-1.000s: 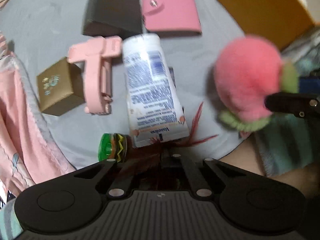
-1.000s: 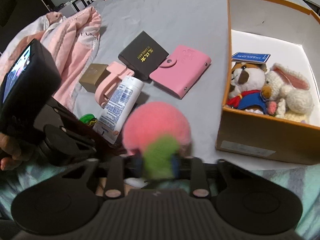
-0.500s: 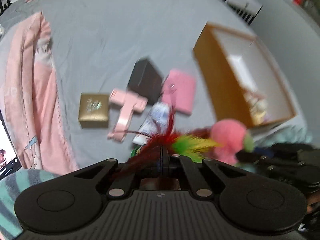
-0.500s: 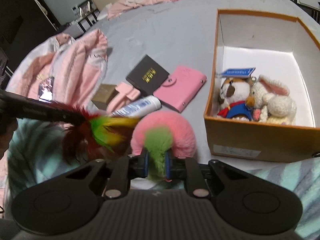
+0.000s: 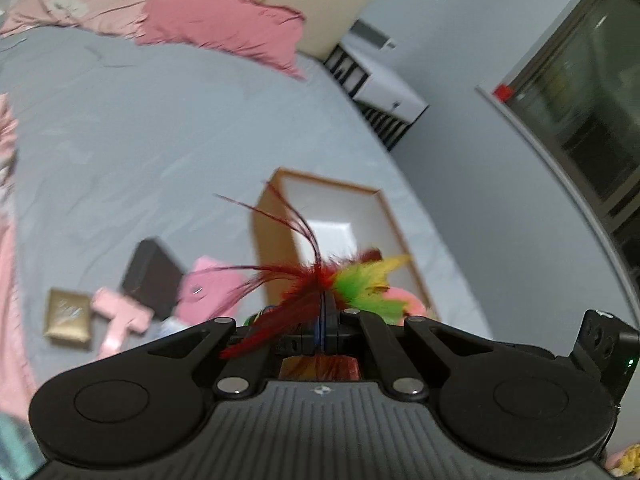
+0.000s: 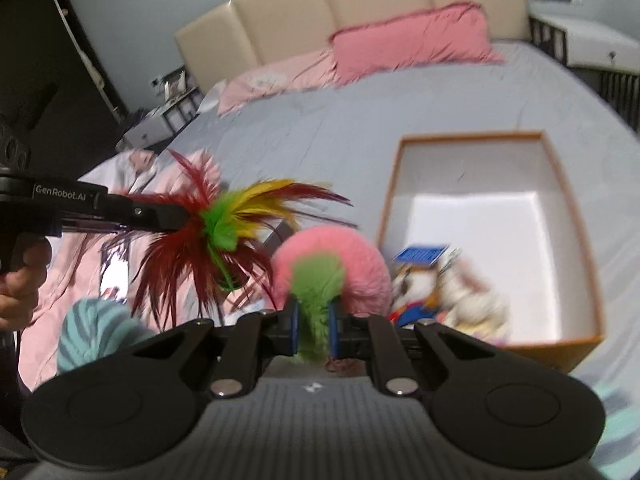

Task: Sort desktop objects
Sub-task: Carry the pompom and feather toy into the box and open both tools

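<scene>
Fingers (image 5: 316, 332) of left gripper (image 5: 322, 320) fully closed, pinching feather toy (image 5: 320, 280) at its base; red, green, yellow plumes fan out past the tips. Same toy (image 6: 224, 224) seen from right camera, held up in the air left of the plush.
Right gripper (image 6: 314, 330): jaws have just been closing, now narrow, blue pads squeezing the green leaf of pink plush ball (image 6: 332, 256); pink body sits just beyond the tips, lifted off the bed.
Orange box (image 6: 576, 340) ahead-right of the plush, white inside, stuffed toys (image 6: 440, 292) piled in its near-left corner, blue tag on top. Blurred.
Left view, on grey bed sheet (image 5: 120, 140): gold box (image 5: 66, 316), pink clip (image 5: 120, 320), black case (image 5: 152, 272), pink wallet (image 5: 208, 288) in a loose row left of the box. White tube barely visible behind the fingers.
Pink blanket (image 6: 80, 256) at left edge, 2 pink pillows (image 6: 412, 40) and beige headboard (image 6: 340, 8) far back.
</scene>
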Motion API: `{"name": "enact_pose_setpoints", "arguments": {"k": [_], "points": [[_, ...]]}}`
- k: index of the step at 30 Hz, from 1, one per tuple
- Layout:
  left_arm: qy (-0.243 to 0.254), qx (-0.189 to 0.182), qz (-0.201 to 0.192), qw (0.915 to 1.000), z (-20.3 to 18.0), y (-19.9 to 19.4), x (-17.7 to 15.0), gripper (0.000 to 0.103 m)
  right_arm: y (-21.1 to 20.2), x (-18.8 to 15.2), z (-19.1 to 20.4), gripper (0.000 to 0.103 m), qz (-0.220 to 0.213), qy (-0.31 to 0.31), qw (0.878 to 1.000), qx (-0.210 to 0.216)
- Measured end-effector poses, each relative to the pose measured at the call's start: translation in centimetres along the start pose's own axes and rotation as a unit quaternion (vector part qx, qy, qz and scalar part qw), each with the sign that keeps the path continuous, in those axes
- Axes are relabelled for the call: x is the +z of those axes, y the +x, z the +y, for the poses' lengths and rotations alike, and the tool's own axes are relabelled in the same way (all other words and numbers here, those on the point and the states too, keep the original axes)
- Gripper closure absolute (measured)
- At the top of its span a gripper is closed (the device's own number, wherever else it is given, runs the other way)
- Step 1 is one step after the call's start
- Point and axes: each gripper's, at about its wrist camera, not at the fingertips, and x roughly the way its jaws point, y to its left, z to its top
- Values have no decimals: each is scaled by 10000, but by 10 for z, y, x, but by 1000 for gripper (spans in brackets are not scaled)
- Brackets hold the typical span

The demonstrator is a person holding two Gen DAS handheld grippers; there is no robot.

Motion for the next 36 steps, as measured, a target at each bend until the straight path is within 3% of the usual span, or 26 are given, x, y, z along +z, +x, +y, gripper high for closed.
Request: {"name": "enact_pose_setpoints", "arguments": {"k": [6, 13, 21, 27, 36], "points": [[3, -460, -63, 9989, -21, 41, 20, 103, -18, 27, -29, 89, -77, -189, 9976, -660], [-160, -756, 231, 9967, -34, 105, 30, 103, -2, 42, -83, 89, 646, -425, 9853, -1523], [-170, -959, 632, 9932, -47, 161, 36, 103, 51, 28, -128, 89, 1693, -333, 9727, -1552], [-175, -1033, 890, 9905, -53, 190, 34, 103, 78, 17, -140, 88, 2191, -278, 9645, -1448], [-195, -1185, 1196, 9855, -63, 234, 32, 103, 75, 14, -149, 81, 2332, -60, 9636, -1303]]}}
